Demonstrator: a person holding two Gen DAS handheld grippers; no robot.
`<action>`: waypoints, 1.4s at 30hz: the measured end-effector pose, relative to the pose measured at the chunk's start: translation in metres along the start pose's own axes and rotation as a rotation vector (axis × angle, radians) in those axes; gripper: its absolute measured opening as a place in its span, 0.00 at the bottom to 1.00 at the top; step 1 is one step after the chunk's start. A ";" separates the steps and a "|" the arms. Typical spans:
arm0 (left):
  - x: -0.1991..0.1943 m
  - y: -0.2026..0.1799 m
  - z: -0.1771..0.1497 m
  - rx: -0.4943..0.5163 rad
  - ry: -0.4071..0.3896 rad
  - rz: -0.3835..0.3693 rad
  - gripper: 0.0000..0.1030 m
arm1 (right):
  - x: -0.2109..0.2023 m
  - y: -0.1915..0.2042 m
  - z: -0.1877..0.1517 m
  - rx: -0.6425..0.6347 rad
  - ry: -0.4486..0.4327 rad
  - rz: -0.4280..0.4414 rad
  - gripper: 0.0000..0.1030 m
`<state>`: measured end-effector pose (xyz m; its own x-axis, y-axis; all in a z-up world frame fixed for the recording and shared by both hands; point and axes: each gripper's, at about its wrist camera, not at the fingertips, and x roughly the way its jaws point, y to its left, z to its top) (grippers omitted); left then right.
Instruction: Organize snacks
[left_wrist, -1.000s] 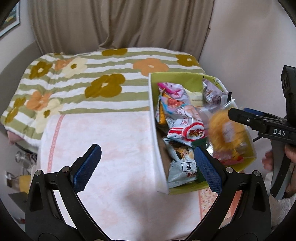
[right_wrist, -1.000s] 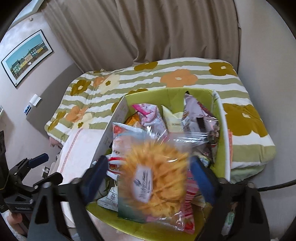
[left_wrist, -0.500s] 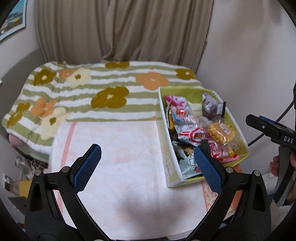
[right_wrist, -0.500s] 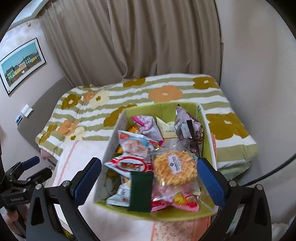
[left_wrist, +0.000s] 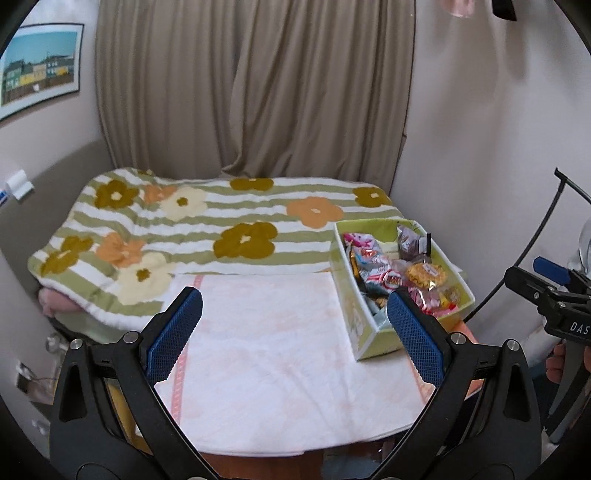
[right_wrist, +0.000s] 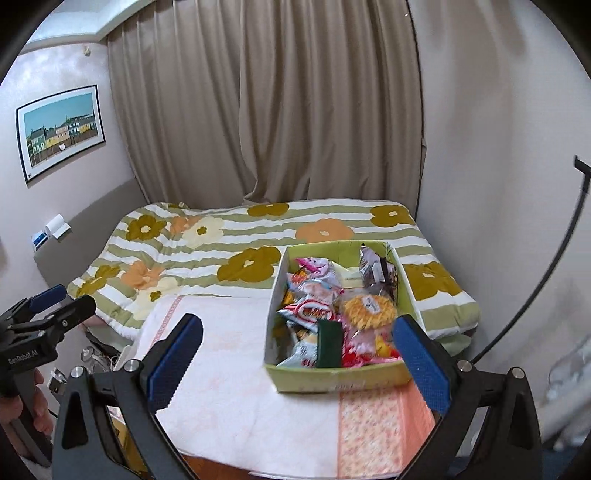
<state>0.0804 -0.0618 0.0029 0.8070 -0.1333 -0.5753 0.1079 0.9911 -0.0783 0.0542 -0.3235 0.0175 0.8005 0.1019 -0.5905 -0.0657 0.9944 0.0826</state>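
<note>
A light green box full of snack packets stands on the right side of a white towel on a table. A round yellow waffle-like snack in clear wrap lies on top of the packets; it also shows in the left wrist view. The box shows there too. My right gripper is open and empty, pulled back in front of the box. My left gripper is open and empty, held back over the towel, left of the box.
A bed with a green-striped flowered quilt lies behind the table, with beige curtains beyond. A wall is close on the right. A black cable hangs at right. A framed picture is on the left wall.
The yellow snack left my right gripper and now lies in the box. Both grippers have pulled back and up, away from the box.
</note>
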 end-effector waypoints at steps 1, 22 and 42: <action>-0.005 0.002 -0.003 0.002 -0.004 -0.004 0.97 | -0.004 0.003 -0.003 0.004 -0.006 -0.007 1.00; -0.034 0.013 -0.018 -0.002 -0.059 -0.062 0.97 | -0.037 0.033 -0.023 -0.003 -0.065 -0.078 1.00; -0.022 0.020 -0.012 0.001 -0.051 -0.061 0.97 | -0.029 0.035 -0.018 0.003 -0.071 -0.082 1.00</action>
<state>0.0578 -0.0390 0.0048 0.8276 -0.1928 -0.5272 0.1578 0.9812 -0.1111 0.0184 -0.2913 0.0232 0.8435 0.0179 -0.5369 0.0034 0.9992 0.0387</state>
